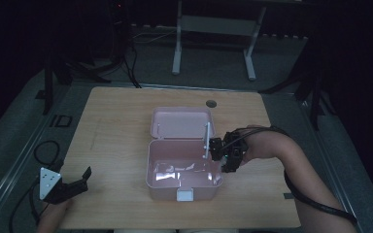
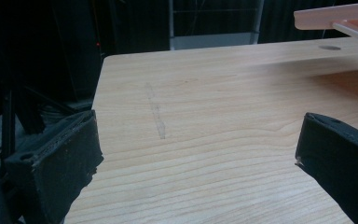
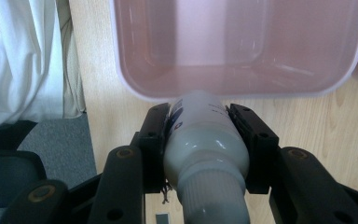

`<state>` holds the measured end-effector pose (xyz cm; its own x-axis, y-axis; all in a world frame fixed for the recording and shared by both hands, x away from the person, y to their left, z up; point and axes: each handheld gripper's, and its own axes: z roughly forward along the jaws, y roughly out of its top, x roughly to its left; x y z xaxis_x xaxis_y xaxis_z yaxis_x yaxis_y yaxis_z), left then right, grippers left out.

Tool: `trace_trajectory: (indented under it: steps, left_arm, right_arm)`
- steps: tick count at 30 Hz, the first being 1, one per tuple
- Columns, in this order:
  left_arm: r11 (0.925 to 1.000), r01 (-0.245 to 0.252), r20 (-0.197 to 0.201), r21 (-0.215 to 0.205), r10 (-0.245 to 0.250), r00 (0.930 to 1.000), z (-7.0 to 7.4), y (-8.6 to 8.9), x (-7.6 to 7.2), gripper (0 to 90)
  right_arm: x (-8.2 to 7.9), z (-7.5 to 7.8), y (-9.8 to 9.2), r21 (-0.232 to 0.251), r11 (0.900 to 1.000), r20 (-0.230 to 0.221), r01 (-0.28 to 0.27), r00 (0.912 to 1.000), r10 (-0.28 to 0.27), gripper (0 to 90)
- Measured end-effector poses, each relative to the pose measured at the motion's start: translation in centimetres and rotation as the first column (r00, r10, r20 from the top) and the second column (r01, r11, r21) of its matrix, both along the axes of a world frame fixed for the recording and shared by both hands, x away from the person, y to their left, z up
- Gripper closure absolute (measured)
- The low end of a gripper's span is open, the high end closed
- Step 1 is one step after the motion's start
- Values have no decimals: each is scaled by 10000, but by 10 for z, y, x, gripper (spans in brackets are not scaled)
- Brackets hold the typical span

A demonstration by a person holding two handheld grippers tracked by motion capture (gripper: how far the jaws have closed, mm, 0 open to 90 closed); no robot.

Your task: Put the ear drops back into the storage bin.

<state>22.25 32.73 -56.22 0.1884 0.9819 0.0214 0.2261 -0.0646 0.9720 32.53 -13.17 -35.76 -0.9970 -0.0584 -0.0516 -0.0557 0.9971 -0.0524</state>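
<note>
An open pink plastic box (image 1: 182, 170) stands mid-table, its lid (image 1: 182, 122) tipped back behind it. My right gripper (image 1: 226, 151) hovers at the box's right rim. In the right gripper view the right gripper (image 3: 198, 126) is shut on a white bottle (image 3: 205, 149), gripped across its body with the ribbed cap toward the camera. The bottle's far end points over the rim of the empty pink box (image 3: 242, 56). My left gripper (image 1: 80, 182) rests near the table's front left corner. Seen up close, the left gripper (image 2: 200, 154) has its jaws wide apart over bare wood.
A white clasp (image 1: 185, 195) sits on the box's front wall and a thin white strut (image 1: 206, 141) rises at its right hinge. A round cable hole (image 1: 211, 103) lies behind the lid. White cloth (image 3: 23, 60) hangs past the table edge. Cables (image 1: 46, 150) lie on the floor at left.
</note>
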Motion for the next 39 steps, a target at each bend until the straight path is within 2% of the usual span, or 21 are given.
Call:
trace_trajectory:
  steps: [5,10,14,17,22,33,39]
  left_arm:
    - [10000,13,-4,-8,-13,10000,0,0,0,4]
    - [10000,12,-13,-12,-12,10000,0,0,0,4]
    - [10000,9,-14,-12,-9,10000,0,0,0,3]
    - [10000,10,-16,-21,-10,10000,0,0,0,4]
    - [10000,21,-18,-23,-21,10000,0,0,0,4]
    - [10000,30,-6,-17,-30,10000,0,0,0,4]
    - [10000,46,15,-6,-46,10000,0,0,0,4]
  right_arm:
    - [1,-1,12,148,9998,10,-103,9999,103,596]
    - [2,-5,19,82,9999,-24,-135,9999,136,596]
    - [5,-12,26,109,9998,-35,-184,9998,184,596]
    - [10,-19,30,161,9999,50,35,10000,-36,596]
    - [13,-34,34,97,10000,-195,22,9998,-20,596]
    - [25,-64,36,218,9996,-291,201,9994,-194,596]
    - [31,-78,38,54,9989,-348,470,9983,-468,596]
